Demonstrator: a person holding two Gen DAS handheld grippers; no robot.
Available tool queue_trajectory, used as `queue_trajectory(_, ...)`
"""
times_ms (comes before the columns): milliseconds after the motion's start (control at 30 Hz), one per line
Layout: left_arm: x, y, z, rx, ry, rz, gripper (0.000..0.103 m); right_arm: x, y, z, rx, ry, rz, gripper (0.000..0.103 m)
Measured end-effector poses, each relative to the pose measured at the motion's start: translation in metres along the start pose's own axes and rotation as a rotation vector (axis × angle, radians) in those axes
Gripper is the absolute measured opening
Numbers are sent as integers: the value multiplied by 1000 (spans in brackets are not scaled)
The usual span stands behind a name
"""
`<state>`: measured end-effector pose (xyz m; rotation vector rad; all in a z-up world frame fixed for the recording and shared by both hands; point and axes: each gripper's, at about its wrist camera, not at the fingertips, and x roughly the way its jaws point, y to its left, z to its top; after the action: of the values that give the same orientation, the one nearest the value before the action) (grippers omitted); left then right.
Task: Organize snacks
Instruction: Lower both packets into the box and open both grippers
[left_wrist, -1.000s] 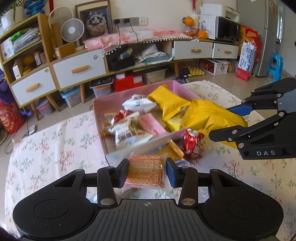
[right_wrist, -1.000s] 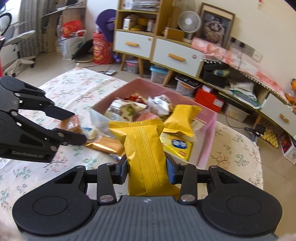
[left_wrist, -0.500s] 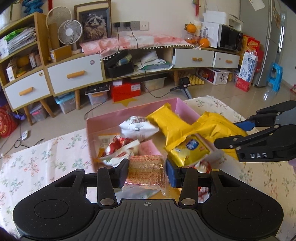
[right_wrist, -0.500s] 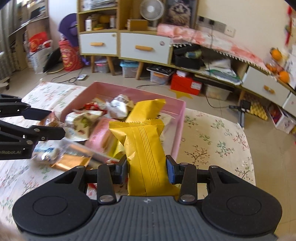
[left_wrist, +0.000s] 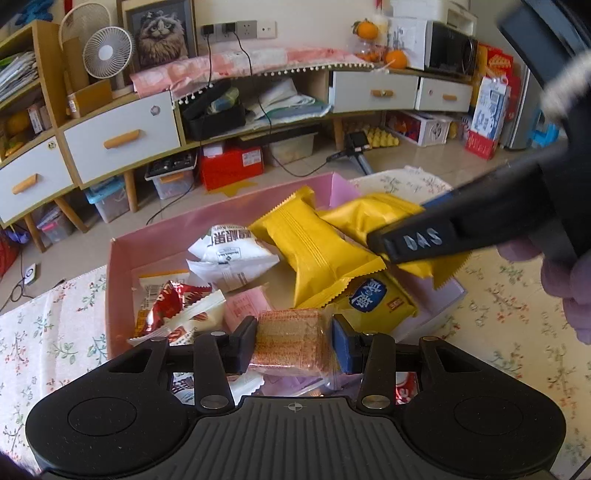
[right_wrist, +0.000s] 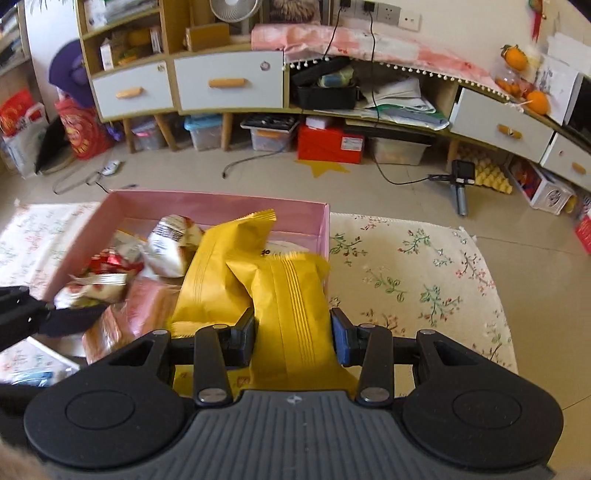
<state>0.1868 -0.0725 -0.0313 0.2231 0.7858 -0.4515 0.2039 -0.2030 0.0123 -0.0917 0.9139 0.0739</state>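
A pink box (left_wrist: 155, 236) on the floral tablecloth holds several snack packs; it also shows in the right wrist view (right_wrist: 221, 201). My left gripper (left_wrist: 293, 341) is shut on an orange wafer pack (left_wrist: 290, 343) and holds it over the box's near edge. My right gripper (right_wrist: 293, 341) is shut on a yellow snack bag (right_wrist: 295, 314) and holds it over the box's right side, beside another yellow bag (right_wrist: 225, 269). In the left wrist view the right gripper's finger (left_wrist: 424, 238) crosses above the yellow bags (left_wrist: 314, 251).
In the box lie a white pack (left_wrist: 229, 254), red-and-white packs (left_wrist: 177, 306), a pink pack (left_wrist: 245, 306) and a yellow pack with a blue logo (left_wrist: 376, 302). The floral tablecloth (right_wrist: 413, 280) spreads right of the box. Cabinets and floor clutter stand beyond.
Both grippers have moved forward over the pink box with their packs still held. The right gripper has swung in closer above the box's right side.
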Motion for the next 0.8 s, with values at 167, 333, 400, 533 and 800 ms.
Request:
queue_trajectory(167,8,-1,2,10,2,30,41,9,11,9,-5,7,2,38)
queue_trajectory(333,13,2,5,8,-5,75,41,15,18,7,-21,-16,29,38)
queue_trajectory(400,14,2,5,13,-8,80,45,15,19,6,-32,-19,42,38)
queue_trajectory(533,8,2,3,15,-20,59,49,7,21,6,-58,-46,54,41)
queue_trajectory(800,-12,1,4,-5,-37,66,72,-24,17,10,-54,-103,66,68)
